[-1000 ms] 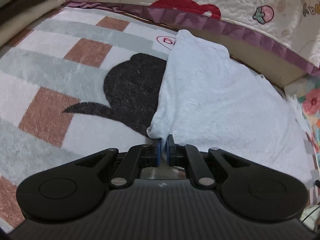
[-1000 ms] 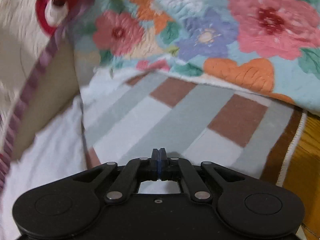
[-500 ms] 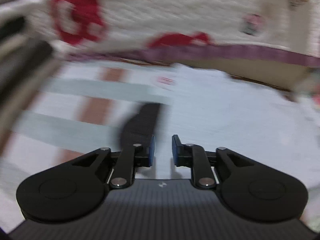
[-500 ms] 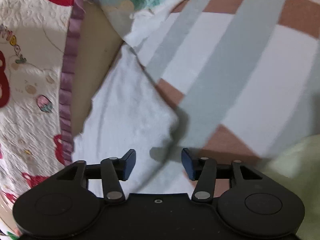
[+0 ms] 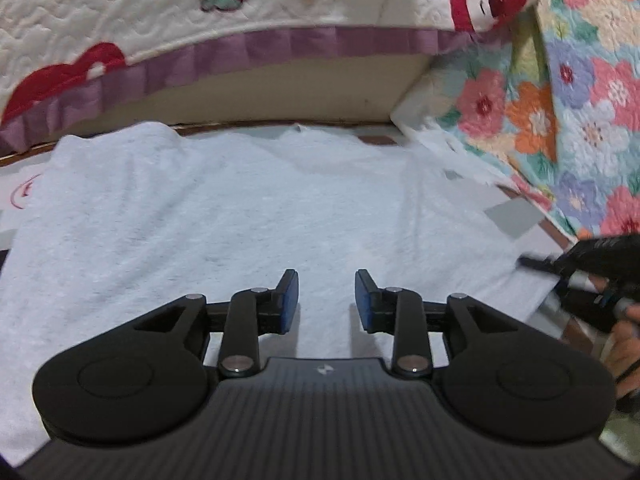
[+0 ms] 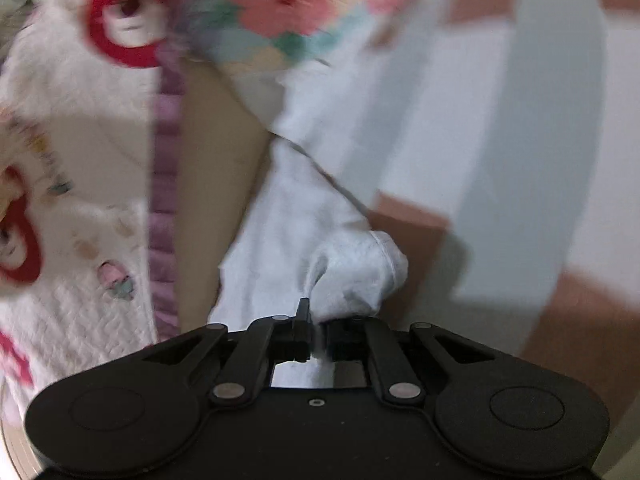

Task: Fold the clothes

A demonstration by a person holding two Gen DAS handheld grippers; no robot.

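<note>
Right gripper (image 6: 318,336) jaws clamped on white cloth (image 6: 352,272), blurred.

Left gripper (image 5: 327,300) agape, right gripper (image 6: 318,326) pinched.

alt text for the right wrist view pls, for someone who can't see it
The right gripper is shut on a bunched corner of a white garment, lifting it off a checked rug. To the left hangs a white quilt with red cartoon faces and a purple trim; the picture is motion-blurred.
</note>
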